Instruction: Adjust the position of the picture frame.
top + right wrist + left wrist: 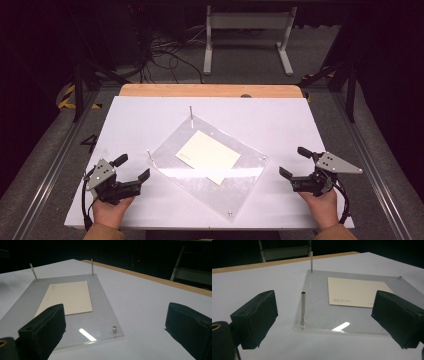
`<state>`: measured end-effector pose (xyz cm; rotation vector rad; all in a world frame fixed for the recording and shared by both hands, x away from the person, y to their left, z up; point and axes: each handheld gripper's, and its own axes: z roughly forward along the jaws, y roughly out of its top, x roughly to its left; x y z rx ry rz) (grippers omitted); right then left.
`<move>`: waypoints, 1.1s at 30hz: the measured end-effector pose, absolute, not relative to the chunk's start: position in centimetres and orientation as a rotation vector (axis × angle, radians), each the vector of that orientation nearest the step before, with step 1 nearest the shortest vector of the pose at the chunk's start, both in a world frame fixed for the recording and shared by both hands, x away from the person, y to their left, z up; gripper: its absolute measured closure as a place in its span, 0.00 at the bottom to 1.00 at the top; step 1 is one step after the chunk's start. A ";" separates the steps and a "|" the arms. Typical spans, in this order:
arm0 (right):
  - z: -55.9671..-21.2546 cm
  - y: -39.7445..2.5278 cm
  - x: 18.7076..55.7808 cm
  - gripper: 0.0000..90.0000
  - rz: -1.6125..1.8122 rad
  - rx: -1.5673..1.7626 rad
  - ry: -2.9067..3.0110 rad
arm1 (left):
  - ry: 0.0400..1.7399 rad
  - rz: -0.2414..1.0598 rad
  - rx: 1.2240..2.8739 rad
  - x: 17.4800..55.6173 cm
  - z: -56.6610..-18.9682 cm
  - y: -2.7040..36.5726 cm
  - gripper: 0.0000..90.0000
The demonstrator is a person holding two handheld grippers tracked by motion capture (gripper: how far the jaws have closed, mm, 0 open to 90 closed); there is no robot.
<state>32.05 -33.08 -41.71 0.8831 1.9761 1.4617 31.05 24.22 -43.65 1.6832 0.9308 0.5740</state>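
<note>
left gripper point(134, 168): fingers wide open, at 9 o'clock of the acrylic plate point(240, 187)
right gripper point(294, 162): fingers open too, 3 o'clock side
card point(207, 155): lying flat on the plate

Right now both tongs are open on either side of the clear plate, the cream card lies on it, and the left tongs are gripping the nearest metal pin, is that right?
Not quite. The left tongs grip nothing: in the left gripper view their jaws stand wide apart, with the metal pin upright and untouched beyond them. The rest holds: the right tongs are open too, and the cream card lies on the clear plate.
</note>
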 end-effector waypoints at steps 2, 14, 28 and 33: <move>-41.7 -33.1 32.1 0.04 1.462 0.881 1.979 | 0.953 0.566 1.676 31.3 -43.6 24.2 0.08; -41.9 -33.1 31.9 0.05 1.467 0.889 2.000 | 0.979 0.541 1.732 32.9 -42.2 22.4 0.11; -42.2 -33.2 31.6 0.04 1.448 0.909 2.034 | 1.042 0.440 1.724 36.7 -42.0 21.5 0.11; -42.2 -33.5 31.3 0.05 1.441 0.924 2.031 | 1.086 0.386 1.756 38.3 -43.1 21.1 0.15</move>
